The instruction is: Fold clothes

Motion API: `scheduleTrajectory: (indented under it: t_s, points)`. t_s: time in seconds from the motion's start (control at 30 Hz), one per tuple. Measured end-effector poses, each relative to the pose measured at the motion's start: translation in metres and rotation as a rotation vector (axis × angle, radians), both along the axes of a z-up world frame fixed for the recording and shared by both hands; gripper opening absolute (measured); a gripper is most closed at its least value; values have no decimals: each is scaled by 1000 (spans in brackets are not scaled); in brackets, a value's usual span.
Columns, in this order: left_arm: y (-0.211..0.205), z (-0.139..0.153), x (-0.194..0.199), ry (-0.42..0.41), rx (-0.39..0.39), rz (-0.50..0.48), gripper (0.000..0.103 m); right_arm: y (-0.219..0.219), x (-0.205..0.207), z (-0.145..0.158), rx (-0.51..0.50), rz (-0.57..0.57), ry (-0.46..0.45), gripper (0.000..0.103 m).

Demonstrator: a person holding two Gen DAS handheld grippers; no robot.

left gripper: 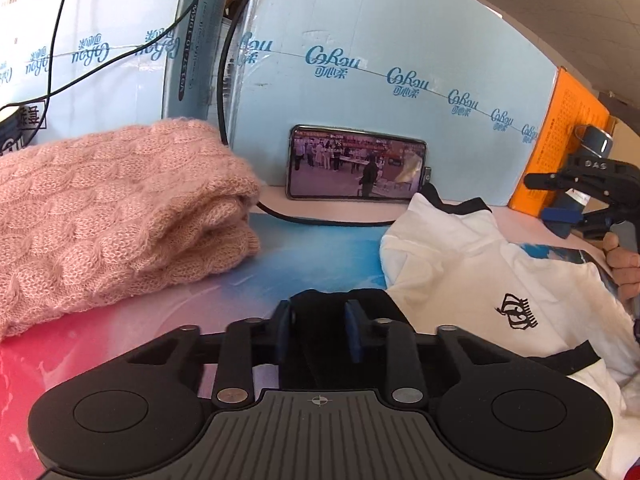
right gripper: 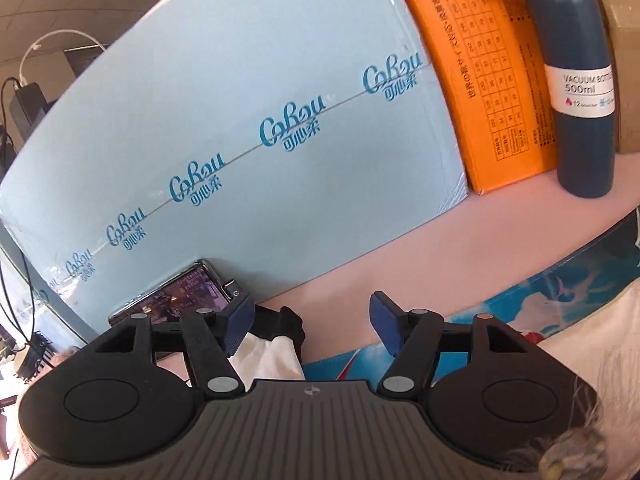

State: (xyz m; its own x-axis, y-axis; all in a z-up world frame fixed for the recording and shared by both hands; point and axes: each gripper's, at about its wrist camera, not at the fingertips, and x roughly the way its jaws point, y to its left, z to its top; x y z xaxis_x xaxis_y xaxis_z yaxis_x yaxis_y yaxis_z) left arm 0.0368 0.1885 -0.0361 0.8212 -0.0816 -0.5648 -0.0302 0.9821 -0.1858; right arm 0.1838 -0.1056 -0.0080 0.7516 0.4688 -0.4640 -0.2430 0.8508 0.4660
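Pale blue cartons (left gripper: 380, 92) printed with a repeated logo stand along the back of the desk (left gripper: 132, 320), which has a pink-to-blue printed cover. An orange box (right gripper: 476, 80) leans beside the cartons at the right, with a dark blue vacuum bottle (right gripper: 576, 96) standing just beside it.

White T-shirt (left gripper: 480, 272) with black collar and sleeve trim and a small black crown print lies crumpled on the right half of the desk, collar toward the cartons. Folded pink cable-knit sweater (left gripper: 112, 216) sits on the left half, well apart from the shirt.

Phone (left gripper: 356, 168) on its long side leans against a carton between the two garments, screen lit, black cable running from its right end across the desk.

Left tongs (left gripper: 318, 330): blue pads narrowly apart, clamped on a black fabric fold, the shirt's black trim at its left edge. Held low over the desk.

Right tongs (right gripper: 312, 328): pads spread wide, gripping nothing. Seen from the right wrist camera, a bit of the shirt's white cloth and black trim lies just by the left pad (right gripper: 238, 326); contact unclear. In the left wrist view these tongs hang above the shirt's far right side, with a hand (left gripper: 624, 264) on the handle.
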Motion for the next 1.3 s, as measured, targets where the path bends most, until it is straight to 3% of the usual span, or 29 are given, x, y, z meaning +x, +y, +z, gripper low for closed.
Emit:
scheduleTrajectory:
  t_s: [0.1,0.17,0.2,0.3,0.37,0.4,0.5,0.57,0.63,0.7,0.73,0.77,0.9,1.1,1.2,1.23,1.3]
  points:
    - [0,1,2,3,17,6,16,-22,-36,7,-11,115,-10,64]
    - [2,3,1,-1,23,31,24,-30,-65,6,-46,198,-15,67]
    - [1,6,-2,-21,27,49,25,-33,-79,4,-66,224,-23,67]
    - [-14,29,-23,-156,80,82,45,-52,-124,1,-78,234,-66,68]
    - [-26,42,-36,-216,17,-43,68,-75,-146,-1,-80,173,-86,70]
    - [-35,45,-39,-216,-21,-119,71,-88,-155,-2,-77,139,-88,70]
    - [-73,37,-34,-130,10,-300,72,-128,-175,-10,-15,42,-47,70]
    - [-97,23,-27,-47,113,-360,72,-148,-188,-17,56,5,-15,70]
    - [-114,7,-20,36,197,-399,71,-159,-201,-24,106,-16,8,70]
    - [-118,3,-27,5,228,-431,56,-165,-213,-29,129,-19,13,72]
    - [-119,5,-29,0,218,-455,25,-166,-218,-30,131,-19,14,72]
    - [-122,7,-36,-15,242,-459,10,-167,-221,-32,133,-18,15,72]
    - [-134,21,-78,-150,319,-476,9,-167,-225,-37,160,-11,46,73]
    - [-127,51,-172,-412,94,-391,9,-161,-231,-41,190,13,57,73]
    - [-115,49,-221,-566,-78,-511,9,-163,-232,-43,233,5,72,73]
    - [-112,45,-232,-598,-92,-549,9,-164,-232,-44,249,3,78,73]
    - [-104,36,-247,-593,-126,-650,9,-166,-234,-45,296,-1,83,73]
